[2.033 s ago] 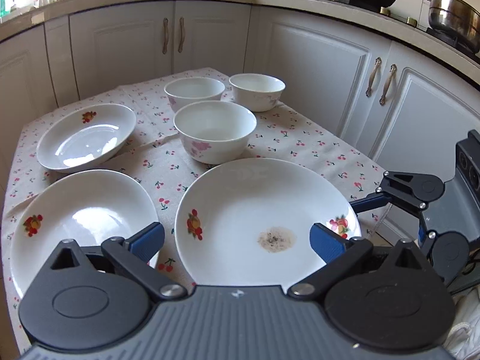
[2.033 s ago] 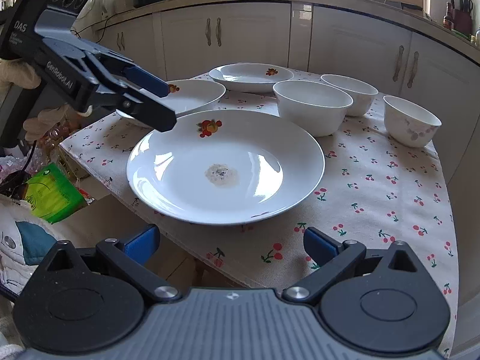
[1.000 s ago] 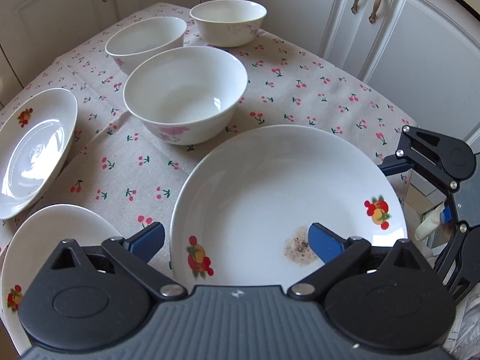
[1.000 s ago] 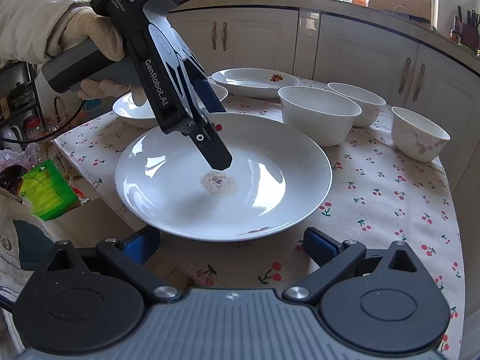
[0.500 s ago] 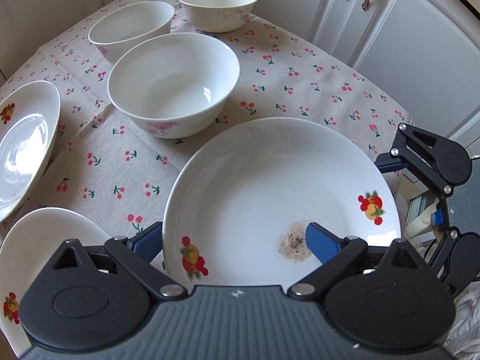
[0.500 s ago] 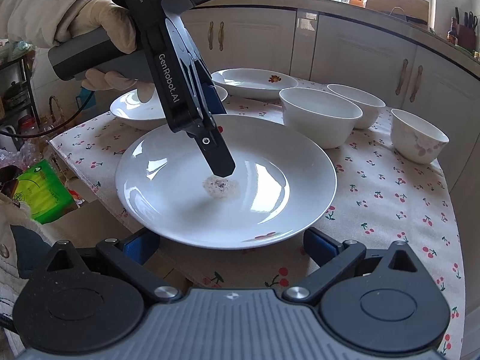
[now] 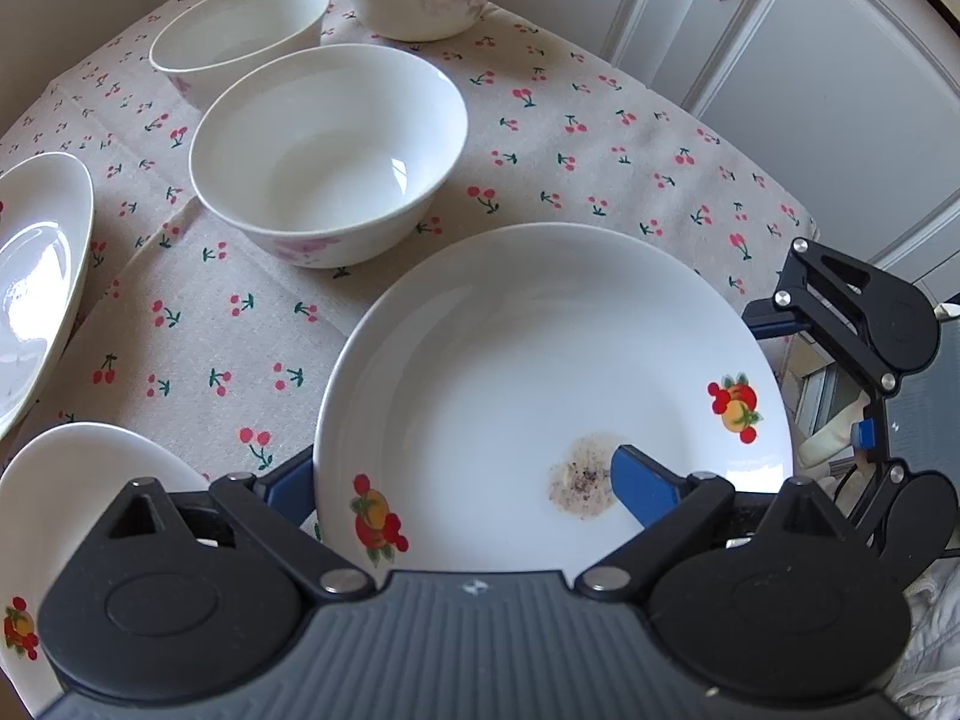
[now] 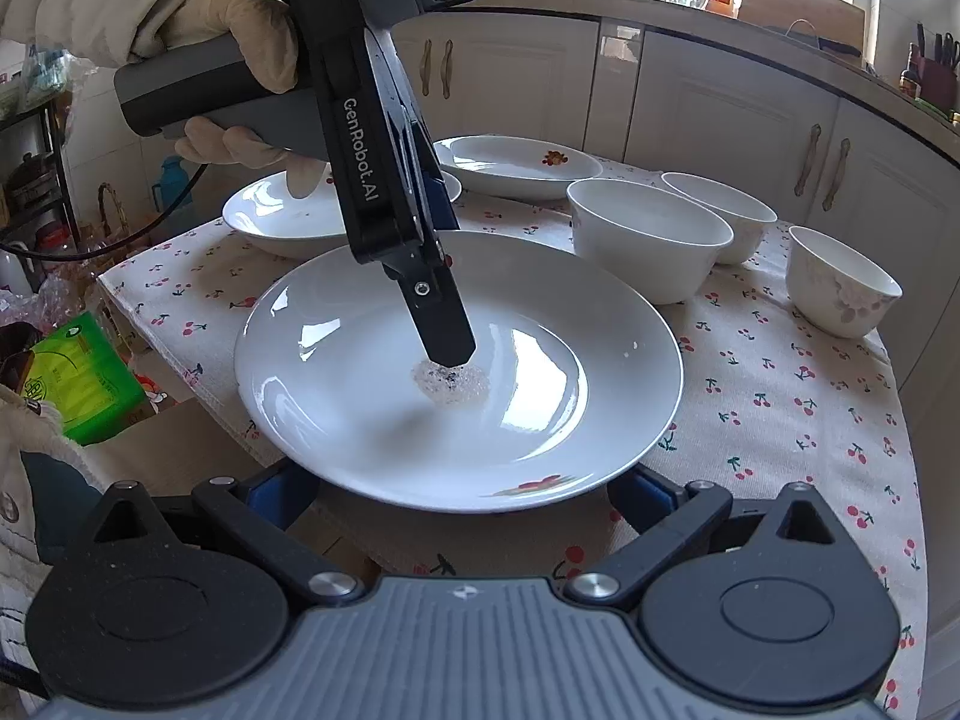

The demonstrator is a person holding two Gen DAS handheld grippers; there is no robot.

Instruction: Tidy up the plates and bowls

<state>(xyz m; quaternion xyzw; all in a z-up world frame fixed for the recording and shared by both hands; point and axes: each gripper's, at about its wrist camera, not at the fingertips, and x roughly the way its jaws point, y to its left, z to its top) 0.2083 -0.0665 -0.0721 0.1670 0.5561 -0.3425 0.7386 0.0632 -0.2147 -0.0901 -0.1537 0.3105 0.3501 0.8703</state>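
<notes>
Jaws of the left gripper (image 7: 456, 468) have just been closing and are now straddling the near rim of the large plate (image 7: 540, 348). One finger is tucking under the rim from outside. The other is pressing down in the well beside a speckled residue patch (image 7: 579, 480), so they appear to be clamping the plate. Jaws of the right gripper (image 8: 462, 492) are standing apart, low by the same rim, holding nothing.

The plate is lying flat on the cherry-print cloth (image 7: 228, 330) over the counter, just in front of the large bowl (image 7: 327, 150), on the side away from the two smaller bowls, with its rim hanging slightly past the counter's edge.

Glazed white ware like this is probably handling as stiff, fairly heavy, slick and breakable. The sloping rim is the sensible hold, one pad beneath and one above, since the glossy well is giving little purchase. A one-sided grip is likely to let the far side droop, so lifting slowly and level is advisable.
</notes>
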